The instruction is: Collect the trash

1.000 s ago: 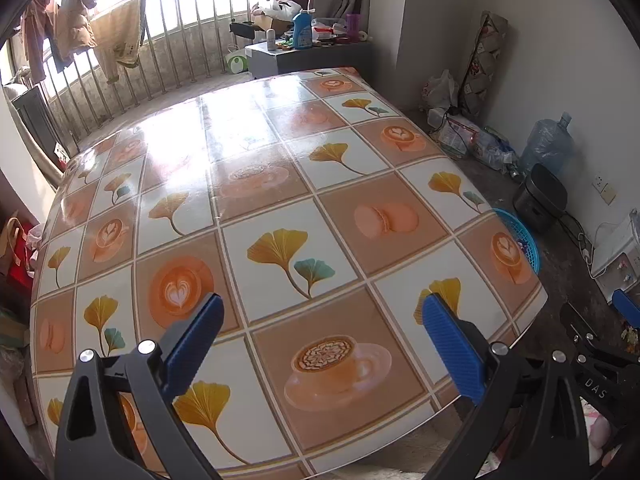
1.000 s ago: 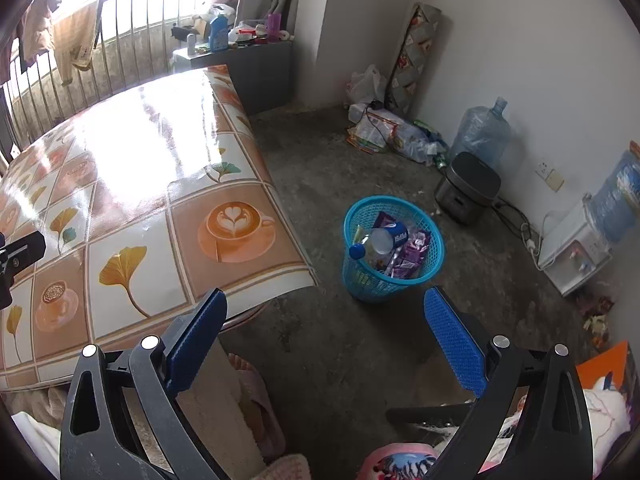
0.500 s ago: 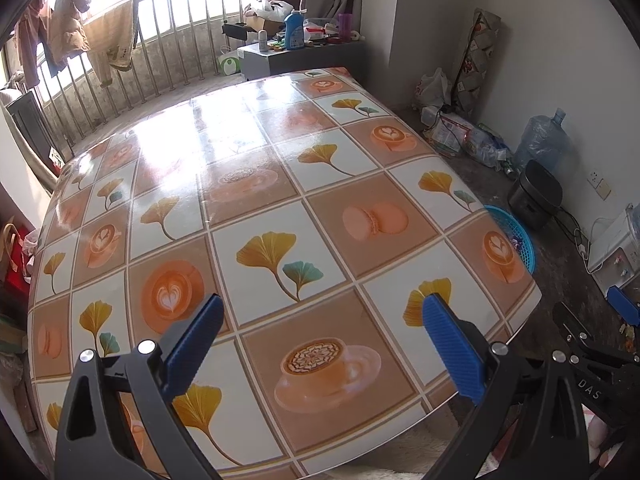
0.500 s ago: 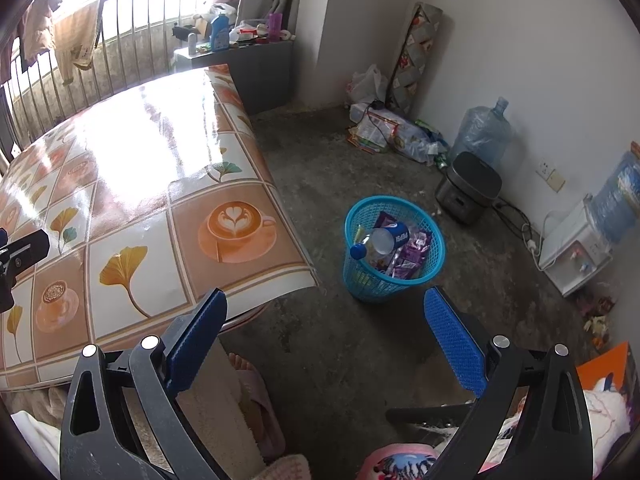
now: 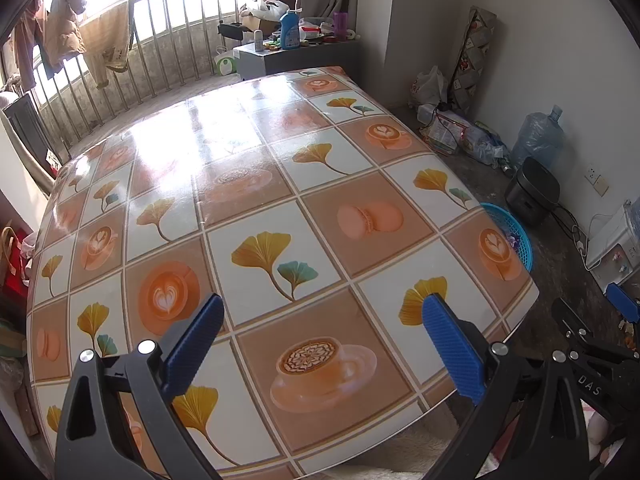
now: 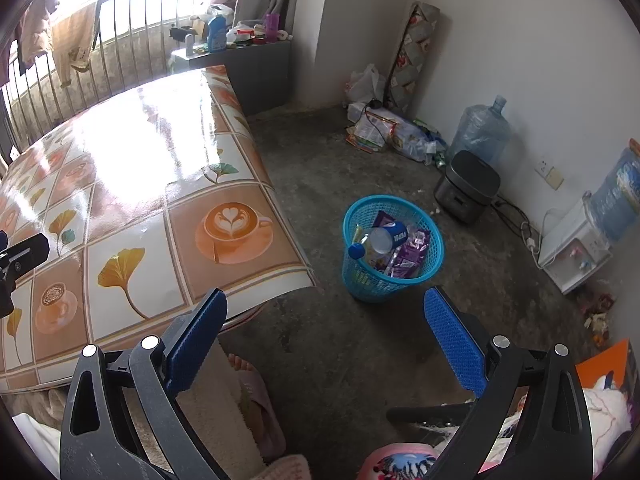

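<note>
A blue plastic basket (image 6: 434, 240) stands on the concrete floor right of the table; a plastic bottle (image 6: 378, 242) and purple wrappers (image 6: 408, 254) lie in it. Its rim also shows past the table edge in the left wrist view (image 5: 508, 224). My right gripper (image 6: 325, 334) is open and empty, held above the floor in front of the basket. My left gripper (image 5: 322, 336) is open and empty, held over the near part of the table (image 5: 256, 200), which has a tile-pattern cover and no loose items on it.
A black cooker (image 6: 468, 186), a water jug (image 6: 480, 130) and a pile of bags (image 6: 394, 132) line the right wall. A white dispenser (image 6: 576, 248) stands at far right. A grey cabinet (image 5: 296, 56) with bottles is behind the table. A slippered foot (image 6: 256, 396) is below.
The left gripper has drawn back and risen slightly, so more of the table shows. The right view is unchanged.
</note>
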The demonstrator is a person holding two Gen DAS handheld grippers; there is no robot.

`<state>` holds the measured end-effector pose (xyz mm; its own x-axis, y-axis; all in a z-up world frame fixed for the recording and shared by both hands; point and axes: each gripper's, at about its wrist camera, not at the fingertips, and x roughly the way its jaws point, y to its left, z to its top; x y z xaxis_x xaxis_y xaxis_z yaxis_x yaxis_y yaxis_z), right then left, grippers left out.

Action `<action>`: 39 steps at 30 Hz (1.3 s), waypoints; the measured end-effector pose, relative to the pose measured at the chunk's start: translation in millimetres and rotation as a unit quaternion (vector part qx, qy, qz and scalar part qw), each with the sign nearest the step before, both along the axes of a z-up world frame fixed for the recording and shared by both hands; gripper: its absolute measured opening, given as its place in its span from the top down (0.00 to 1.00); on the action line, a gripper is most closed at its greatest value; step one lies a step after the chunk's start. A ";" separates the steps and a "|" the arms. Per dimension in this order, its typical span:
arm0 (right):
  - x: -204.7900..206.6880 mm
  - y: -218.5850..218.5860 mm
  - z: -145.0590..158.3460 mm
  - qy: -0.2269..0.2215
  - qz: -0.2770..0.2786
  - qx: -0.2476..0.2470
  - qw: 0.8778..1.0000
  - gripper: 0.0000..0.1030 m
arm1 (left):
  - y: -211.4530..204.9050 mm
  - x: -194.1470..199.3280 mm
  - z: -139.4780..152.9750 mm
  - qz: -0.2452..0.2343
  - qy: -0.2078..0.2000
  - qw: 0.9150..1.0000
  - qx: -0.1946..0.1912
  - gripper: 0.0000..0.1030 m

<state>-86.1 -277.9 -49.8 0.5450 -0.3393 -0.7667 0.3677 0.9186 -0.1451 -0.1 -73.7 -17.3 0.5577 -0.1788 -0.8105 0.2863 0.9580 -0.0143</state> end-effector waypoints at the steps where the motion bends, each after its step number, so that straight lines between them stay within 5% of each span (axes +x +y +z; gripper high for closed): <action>1: 0.0 -0.2 0.1 0.000 0.001 0.000 1.000 0.08 | -0.1 0.0 0.0 0.000 0.000 1.000 0.000 0.06; 39: -0.4 -1.2 -0.2 -0.001 0.000 0.000 1.000 0.08 | 2.6 3.0 -3.4 0.000 0.004 1.000 0.001 0.06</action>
<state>-86.5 -279.1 -49.9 0.5458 -0.3405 -0.7656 0.3687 0.9181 -0.1454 2.9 -71.1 -20.7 0.5514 -0.1770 -0.8152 0.2862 0.9581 -0.0144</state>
